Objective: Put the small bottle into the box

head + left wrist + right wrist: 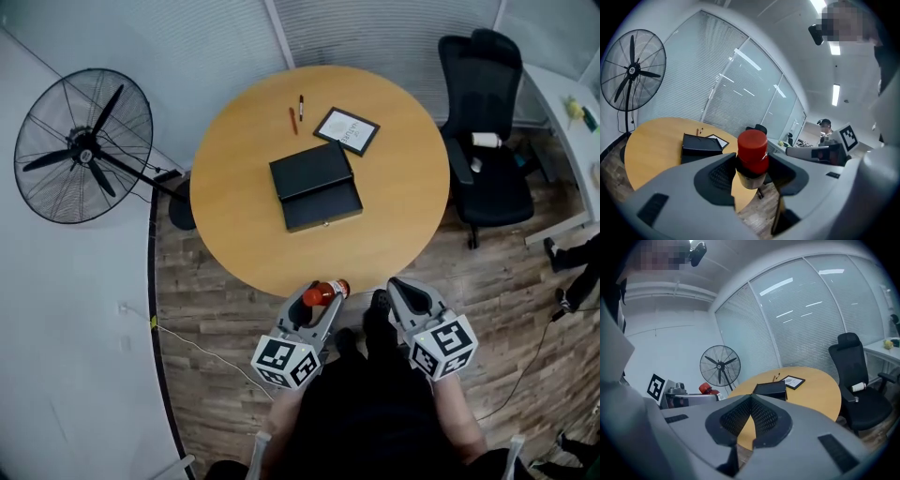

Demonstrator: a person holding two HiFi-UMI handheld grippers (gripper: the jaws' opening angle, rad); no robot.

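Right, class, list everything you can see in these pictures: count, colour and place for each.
Table: one, round, light wood, centre.
Box: one, black, open, mid-table.
Red pen: one, beyond the box.
Black pen: one, beside the red pen.
Framed sheet: one, black frame, right of the pens.
Office chair: one, black, right of the table.
Fan: one, black, standing left of the table.
Small bottle: one, red cap, off the table.
Left tongs: grey, shut on the bottle.
Right tongs: grey, shut, empty.
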